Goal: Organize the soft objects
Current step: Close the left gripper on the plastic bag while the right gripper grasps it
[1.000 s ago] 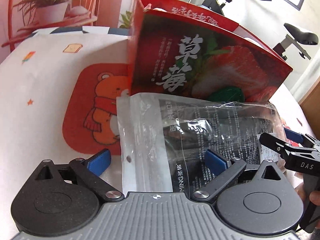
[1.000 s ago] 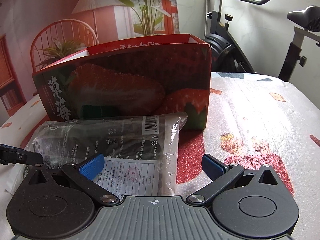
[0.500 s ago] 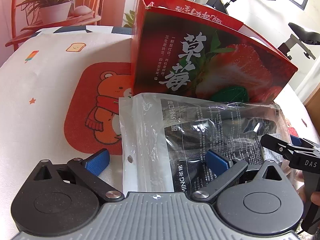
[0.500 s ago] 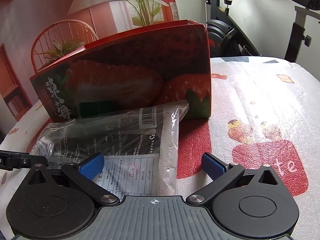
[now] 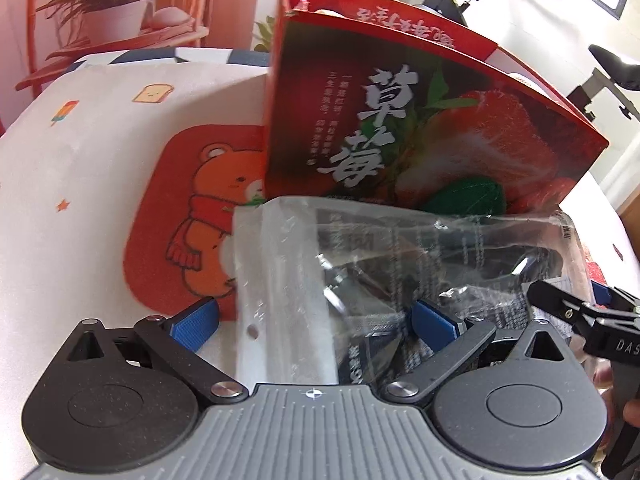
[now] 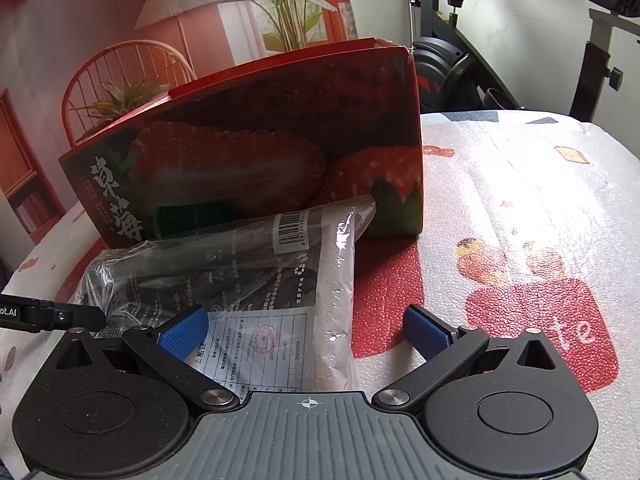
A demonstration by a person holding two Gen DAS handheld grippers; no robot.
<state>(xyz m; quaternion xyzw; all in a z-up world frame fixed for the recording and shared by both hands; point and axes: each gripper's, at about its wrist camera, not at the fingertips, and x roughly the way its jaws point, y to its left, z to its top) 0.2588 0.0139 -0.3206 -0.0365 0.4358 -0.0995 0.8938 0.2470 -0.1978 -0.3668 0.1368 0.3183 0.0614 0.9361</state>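
A clear plastic bag (image 5: 360,264) with dark soft contents and a printed label lies on the table in front of a red strawberry box (image 5: 400,120). Its far edge leans on the box wall. My left gripper (image 5: 316,320) is open, and the bag's left end sits between its blue pads. The right gripper (image 5: 580,320) shows at that view's right edge. In the right wrist view, my right gripper (image 6: 306,332) is open around the right end of the bag (image 6: 240,272), below the box (image 6: 260,152). The left gripper's finger (image 6: 52,314) pokes in from the left.
The table wears a white padded cover (image 6: 520,184) with red cartoon patches, including a bear patch (image 5: 192,216). An exercise bike (image 6: 460,64) stands behind the table on the right. A potted plant (image 5: 116,20) sits on a red stand at the back left.
Both grippers have moved forward toward the box. The bag has been pushed with them, and its far edge now rides up the box wall. Both jaws stay wide apart.
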